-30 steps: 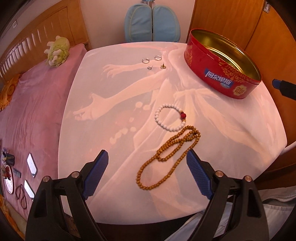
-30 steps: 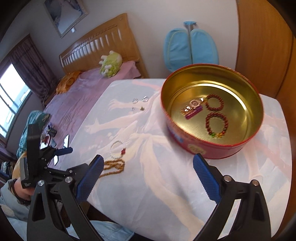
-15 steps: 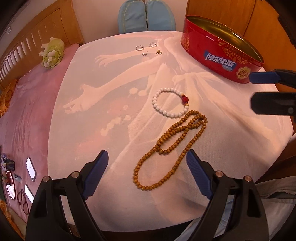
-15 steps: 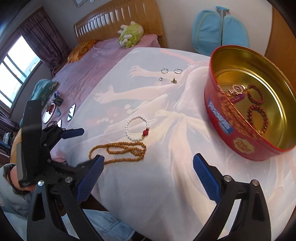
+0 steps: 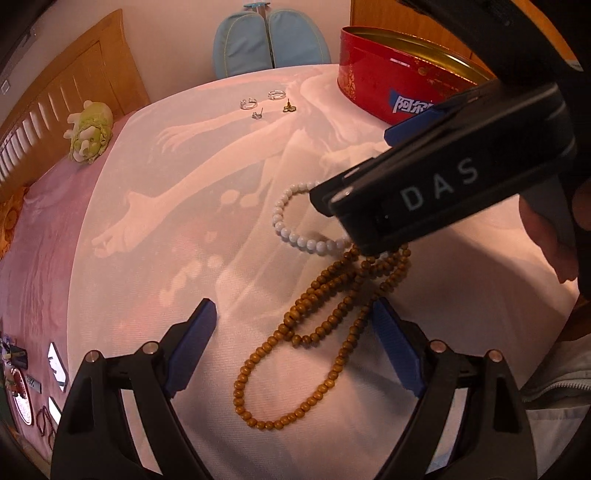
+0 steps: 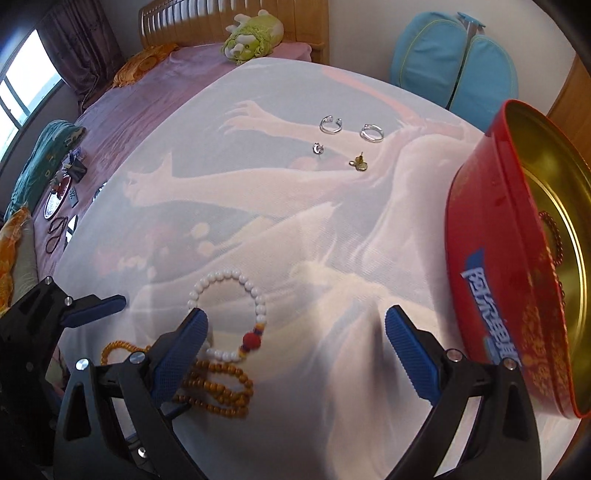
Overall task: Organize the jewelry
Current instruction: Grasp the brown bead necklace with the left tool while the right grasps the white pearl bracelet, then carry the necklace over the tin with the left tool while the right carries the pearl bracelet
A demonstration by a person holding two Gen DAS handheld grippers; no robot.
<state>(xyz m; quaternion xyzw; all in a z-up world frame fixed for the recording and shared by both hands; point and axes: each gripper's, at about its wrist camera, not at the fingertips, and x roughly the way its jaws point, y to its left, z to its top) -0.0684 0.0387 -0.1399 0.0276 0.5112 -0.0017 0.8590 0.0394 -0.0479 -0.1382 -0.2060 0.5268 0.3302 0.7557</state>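
Observation:
A long brown wooden bead necklace (image 5: 314,332) lies on the white printed table, just ahead of my open, empty left gripper (image 5: 295,339). A white bead bracelet (image 6: 236,314) with a red bead lies beyond it, partly hidden in the left view (image 5: 291,229) by the right gripper's body. My right gripper (image 6: 295,339) is open and empty, low over the white bracelet; its left finger covers part of the brown necklace (image 6: 218,387). The red round tin (image 6: 517,258) stands at the right with red bracelets inside.
Two silver rings (image 6: 351,127) and two small earrings (image 6: 338,155) lie at the far side of the table. A purple bed (image 6: 122,110) with a green plush toy (image 6: 255,26) and small items is left. A blue cushion (image 6: 454,62) is behind.
My right gripper has swung left from the tin and come down over the white bracelet, now filling the left view's right side. My left gripper has moved closer to the brown necklace.

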